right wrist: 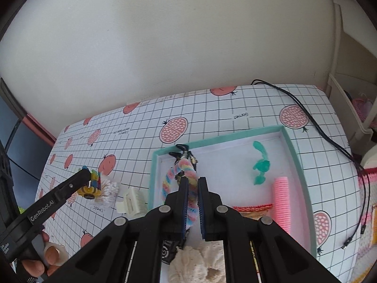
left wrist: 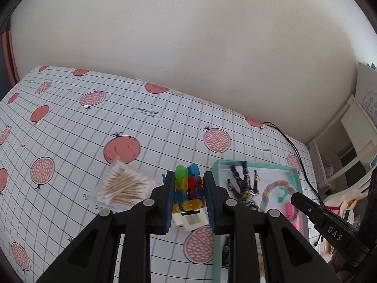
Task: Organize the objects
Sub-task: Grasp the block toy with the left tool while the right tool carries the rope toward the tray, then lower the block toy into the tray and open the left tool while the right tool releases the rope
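On my left side the left gripper (left wrist: pixel 188 184) is clenched on the colourful block toy (left wrist: pixel 188 188), its two blue pads pressing both sides of it, just above the table w/ the pomegranate tablecloth (left wrist: pixel 70 122). From the right wrist view I see the same toy (right wrist: pixel 92 184) at the tip of that gripper, close to the cloth, but I cannot tell if it touches the cloth. Just to the left of it lies the pack of cotton swabs (left wrist: pixel 122 186), very near, and a white hair claw clip (right wrist: pixel 132 201) lies between the swabs and the teal tray (right wrist: pixel 294 146). The tray's left wall stands just beside the left gripper's right finger (left wrist: pixel 213 188). The right gripper (right wrist: pixel 191 188) is over the tray, near its left part; its jaws are nearly together around the pastel fuzzy loop (right wrist: pixel 181 172), and I think it grasps it, though a small gap shows at the right pad. In the tray there are also a dark patterned hair clip (left wrist: pixel 245 184) at the far left corner, a green plastic piece (right wrist: pixel 260 165) in the middle, a pink ribbed roll (right wrist: pixel 281 195) at the right, and a cream lace scrunchie (right wrist: pixel 200 264) at the near edge, partly hidden by the gripper body. A black cable (right wrist: pixel 318 127) runs over the cloth on the right of the tray, apart from it. A hand (right wrist: pixel 44 259) holds the left gripper's handle at lower left.
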A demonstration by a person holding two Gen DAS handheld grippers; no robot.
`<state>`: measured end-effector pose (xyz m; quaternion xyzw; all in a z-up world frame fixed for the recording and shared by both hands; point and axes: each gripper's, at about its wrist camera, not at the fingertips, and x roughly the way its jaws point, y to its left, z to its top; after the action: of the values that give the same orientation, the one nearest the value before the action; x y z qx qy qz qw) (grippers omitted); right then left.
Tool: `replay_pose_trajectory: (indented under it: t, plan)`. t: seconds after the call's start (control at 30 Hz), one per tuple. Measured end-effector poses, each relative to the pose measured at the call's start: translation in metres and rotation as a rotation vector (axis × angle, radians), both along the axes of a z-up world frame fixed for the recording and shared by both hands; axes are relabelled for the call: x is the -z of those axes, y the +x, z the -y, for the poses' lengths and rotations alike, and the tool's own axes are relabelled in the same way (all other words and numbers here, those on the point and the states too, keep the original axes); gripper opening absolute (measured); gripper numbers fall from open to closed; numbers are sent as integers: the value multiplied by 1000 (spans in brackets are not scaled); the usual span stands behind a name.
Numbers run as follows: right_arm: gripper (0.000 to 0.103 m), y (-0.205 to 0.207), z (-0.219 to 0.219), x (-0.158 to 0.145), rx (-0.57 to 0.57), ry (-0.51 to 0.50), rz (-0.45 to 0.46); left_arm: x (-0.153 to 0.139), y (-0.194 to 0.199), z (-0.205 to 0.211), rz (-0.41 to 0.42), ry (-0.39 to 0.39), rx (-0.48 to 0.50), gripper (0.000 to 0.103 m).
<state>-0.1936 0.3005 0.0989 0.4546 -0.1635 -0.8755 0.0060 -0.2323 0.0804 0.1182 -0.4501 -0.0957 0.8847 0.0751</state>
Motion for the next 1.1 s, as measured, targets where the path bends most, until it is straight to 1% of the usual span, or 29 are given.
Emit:
replay_pose_trajectory:
  t: [0.23,0.4,0.5,0.77,0.97,1.1]
  plan:
    - [9,12,-38,2,56,-4,6,7,7,-52,18,-2,98,25]
    - [9,18,-53,6,77,-9,17,17,9,-75,41,-12,144,25]
    - [9,19,-56,10,80,-18,25,24,10,-82,64,-13,156,25]
    - [9,15,-56,30,73,-40,64,44,9,-90,107,-45,164,25]
    - [9,11,-55,44,80,-32,95,54,6,-90,130,-61,161,25]
    - [9,8,-52,49,77,-9,108,60,6,-90,137,-64,158,25]
